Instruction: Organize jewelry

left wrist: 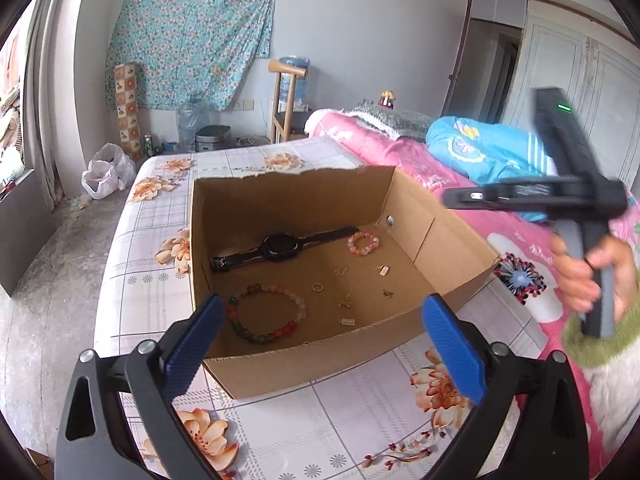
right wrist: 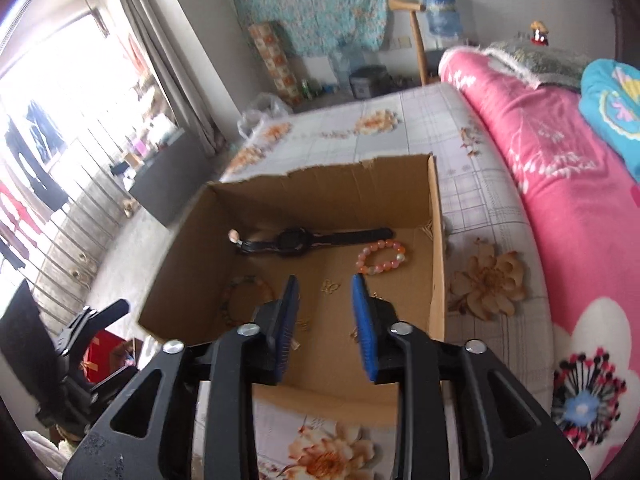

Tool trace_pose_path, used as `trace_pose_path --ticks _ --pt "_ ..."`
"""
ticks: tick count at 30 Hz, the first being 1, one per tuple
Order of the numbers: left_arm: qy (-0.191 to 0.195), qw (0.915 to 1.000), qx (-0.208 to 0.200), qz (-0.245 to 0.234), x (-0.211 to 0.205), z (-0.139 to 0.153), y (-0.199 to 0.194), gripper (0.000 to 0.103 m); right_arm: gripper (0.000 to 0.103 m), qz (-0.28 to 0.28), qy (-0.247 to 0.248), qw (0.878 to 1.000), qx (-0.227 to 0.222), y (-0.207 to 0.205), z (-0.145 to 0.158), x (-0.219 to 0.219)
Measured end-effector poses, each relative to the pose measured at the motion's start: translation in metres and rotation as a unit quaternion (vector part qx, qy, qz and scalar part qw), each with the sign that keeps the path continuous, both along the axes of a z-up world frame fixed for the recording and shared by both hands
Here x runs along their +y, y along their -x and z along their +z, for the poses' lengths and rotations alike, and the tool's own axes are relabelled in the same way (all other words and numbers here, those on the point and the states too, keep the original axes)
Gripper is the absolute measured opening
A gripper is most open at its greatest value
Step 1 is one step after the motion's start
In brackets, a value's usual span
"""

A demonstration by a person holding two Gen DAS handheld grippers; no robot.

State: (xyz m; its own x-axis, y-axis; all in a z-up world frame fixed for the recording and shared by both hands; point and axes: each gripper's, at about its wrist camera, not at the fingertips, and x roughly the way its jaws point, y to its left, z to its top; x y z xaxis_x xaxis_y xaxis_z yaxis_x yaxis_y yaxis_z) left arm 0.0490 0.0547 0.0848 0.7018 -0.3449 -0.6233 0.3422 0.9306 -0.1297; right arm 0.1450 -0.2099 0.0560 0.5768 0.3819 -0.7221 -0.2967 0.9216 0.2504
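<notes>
bed sheet (left wrist: 360, 420) carries cardboard box (left wrist: 400, 200); watch (left wrist: 280, 246), bracelets, small pieces already inside. left gripper (left wrist: 320, 344) and right gripper (right wrist: 325, 326) released, empty; little remains.

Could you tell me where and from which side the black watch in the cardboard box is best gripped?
Probably across the round case of the black watch, coming straight down from above. It lies flat on the floor of the cardboard box, straps stretched out, so the thicker case offers most to pinch, and the walls block any sideways approach.

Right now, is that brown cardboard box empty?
Not empty: the brown cardboard box holds a black wristwatch, bead bracelets and small gold pieces.
</notes>
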Motion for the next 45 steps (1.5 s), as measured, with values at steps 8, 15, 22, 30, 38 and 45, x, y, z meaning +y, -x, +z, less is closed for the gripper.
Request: trace_pose_path --ticks 8,15,22,30,38,45 --pt "-0.006 0.9991 -0.008 0.041 -0.001 0.014 0.022 0.098 0.075 -0.041 0.002 0.996 -0.083 0.084 0.012 -0.013" --pt "-0.041 0.9951 0.021 0.088 -0.005 0.007 0.026 0.098 0.084 -0.054 0.038 0.997 -0.049 0.103 -0.024 -0.007" --pt "-0.081 0.9905 0.025 0.108 -0.016 0.004 0.024 0.098 0.091 -0.074 0.07 0.993 -0.05 0.115 -0.029 -0.009" --pt "-0.137 0.9853 -0.014 0.101 -0.035 0.009 0.029 0.098 0.095 -0.086 0.111 0.988 -0.065 0.119 -0.029 0.002" --pt "-0.105 0.9887 0.007 0.106 -0.03 0.008 0.023 0.098 0.095 -0.101 0.125 0.984 -0.079 0.12 -0.025 0.009" --pt "-0.102 0.9865 0.044 0.12 -0.026 -0.003 0.015 0.098 0.095 -0.13 0.141 0.977 -0.091 0.114 -0.025 0.012"
